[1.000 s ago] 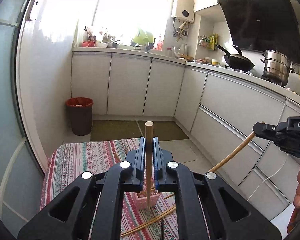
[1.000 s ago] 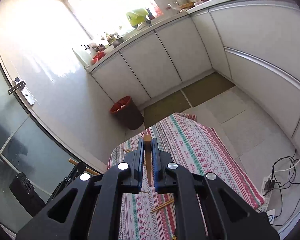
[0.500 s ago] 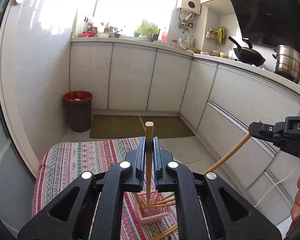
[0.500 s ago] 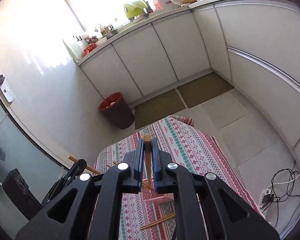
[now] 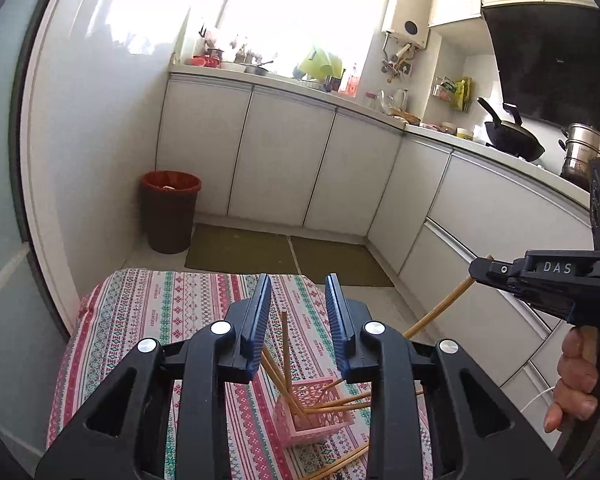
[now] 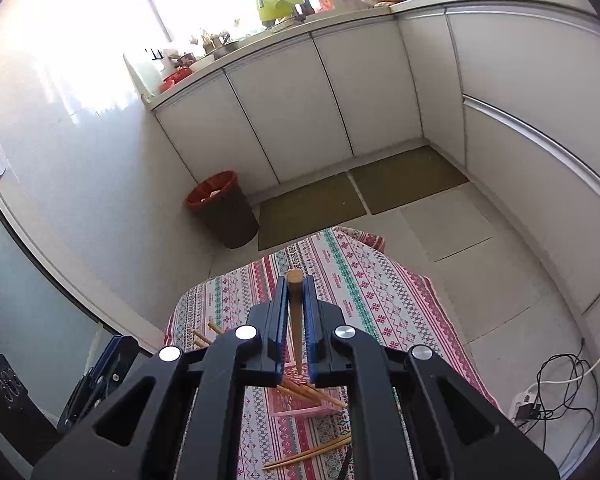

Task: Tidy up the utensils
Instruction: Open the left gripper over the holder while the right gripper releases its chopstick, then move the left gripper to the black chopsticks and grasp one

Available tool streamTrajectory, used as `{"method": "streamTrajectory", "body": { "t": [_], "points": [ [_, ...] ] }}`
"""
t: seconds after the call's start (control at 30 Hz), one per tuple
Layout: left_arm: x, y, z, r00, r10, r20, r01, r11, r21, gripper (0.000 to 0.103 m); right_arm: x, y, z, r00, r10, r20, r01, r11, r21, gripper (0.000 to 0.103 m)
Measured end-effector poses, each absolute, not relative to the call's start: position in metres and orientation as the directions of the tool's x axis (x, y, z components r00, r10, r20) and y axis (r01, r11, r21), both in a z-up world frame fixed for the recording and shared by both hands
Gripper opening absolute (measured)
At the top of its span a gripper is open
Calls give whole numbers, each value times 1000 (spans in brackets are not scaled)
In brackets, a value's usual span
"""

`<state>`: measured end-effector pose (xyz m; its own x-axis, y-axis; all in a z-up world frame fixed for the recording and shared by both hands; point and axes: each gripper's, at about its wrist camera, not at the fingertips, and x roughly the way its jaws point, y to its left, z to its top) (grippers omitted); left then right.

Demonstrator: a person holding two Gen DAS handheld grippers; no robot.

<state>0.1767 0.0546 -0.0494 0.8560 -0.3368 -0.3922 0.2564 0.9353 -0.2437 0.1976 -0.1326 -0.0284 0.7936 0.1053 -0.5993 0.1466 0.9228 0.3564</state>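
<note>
The left claw (image 5: 298, 320) hangs over the pink perforated plastic holder (image 5: 314, 414) on the counter with its red, white and green patterned cloth (image 5: 156, 312); its jaws are opening, nothing pressed between them. Several thin wooden chopsticks (image 5: 285, 354) stand leaning inside the holder, and more loose chopsticks (image 6: 308, 454) lie on the cloth just beside it. The right claw (image 6: 295, 320) is pinching one light wooden chopstick (image 6: 295, 304) above the holder
</note>
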Motion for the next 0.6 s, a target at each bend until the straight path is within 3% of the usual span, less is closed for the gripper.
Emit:
{"method": "streamTrajectory", "body": {
  "t": [0.13, 0.2, 0.3, 0.4, 0.43, 0.47, 0.6],
  "points": [
    [174, 58, -51, 855, -335, -395, 252, 936, -247, 30, 203, -120, -36, 787, 95, -610, 137, 937, 322, 8],
    [174, 58, -53, 851, -334, -405, 250, 936, -246, 30, 205, -112, -40, 789, 87, -608, 124, 947, 297, 15],
    [169, 59, -58, 840, -336, -427, 253, 937, -241, 34, 203, -109, -45, 792, 67, -607, 142, 946, 290, 45],
    [162, 54, -66, 821, -328, -467, 254, 943, -215, 40, 195, -113, -48, 786, 70, -615, 155, 940, 305, 49],
    [160, 52, -70, 812, -327, -483, 256, 944, -208, 46, 190, -115, -48, 783, 75, -617, 157, 937, 312, 52],
    [158, 50, -74, 802, -323, -502, 255, 946, -202, 54, 183, -118, -49, 784, 78, -616, 160, 933, 321, 60],
    [148, 44, -92, 755, -329, -568, 259, 944, -202, 61, 148, -129, -53, 800, 54, -597, 201, 914, 352, 81]
  ]
}}
